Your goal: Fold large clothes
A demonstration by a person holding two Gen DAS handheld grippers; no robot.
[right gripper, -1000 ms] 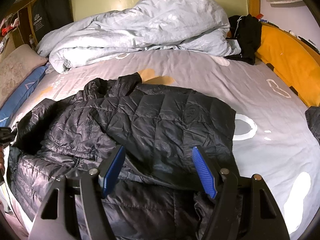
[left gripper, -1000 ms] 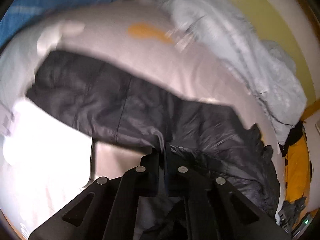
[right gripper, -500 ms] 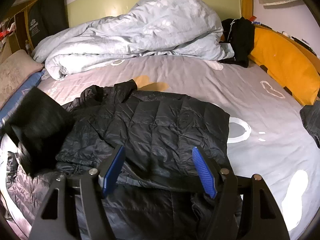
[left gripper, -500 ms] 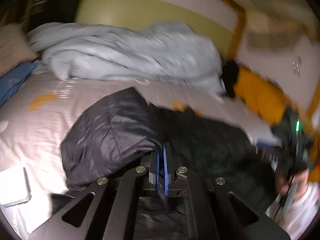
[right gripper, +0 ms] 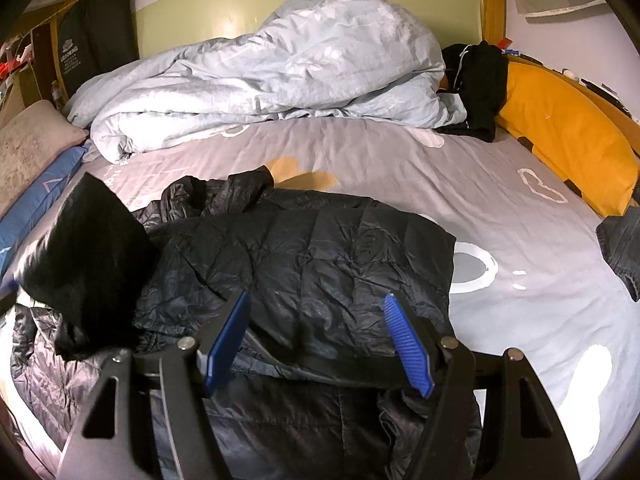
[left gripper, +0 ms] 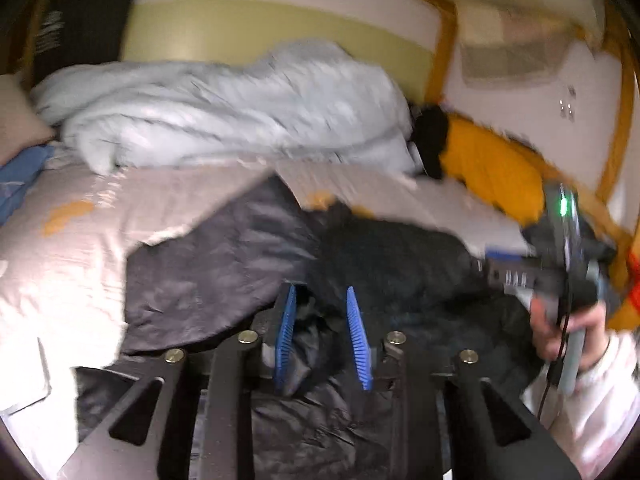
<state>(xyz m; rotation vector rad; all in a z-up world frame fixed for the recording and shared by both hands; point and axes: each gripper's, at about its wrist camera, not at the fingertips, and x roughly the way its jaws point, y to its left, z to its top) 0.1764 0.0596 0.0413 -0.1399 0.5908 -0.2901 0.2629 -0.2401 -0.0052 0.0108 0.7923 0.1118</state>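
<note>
Grey printed bedsheet [right gripper: 400, 168], pale blue duvet [right gripper: 280, 64] heaped by the headboard, orange cushion [right gripper: 568, 136] along the right edge. Black puffer jacket [right gripper: 312, 256] spread across the near part of the sheet, sleeve folded over its left side. Left gripper [left gripper: 320, 320] opening, pads clear of the jacket fabric between them. Right gripper [right gripper: 316, 340] wide apart just above the jacket, nothing clamped.

Black quilted puffer jacket [right gripper: 312, 264] lies crumpled, partly folded, on bed.
</note>
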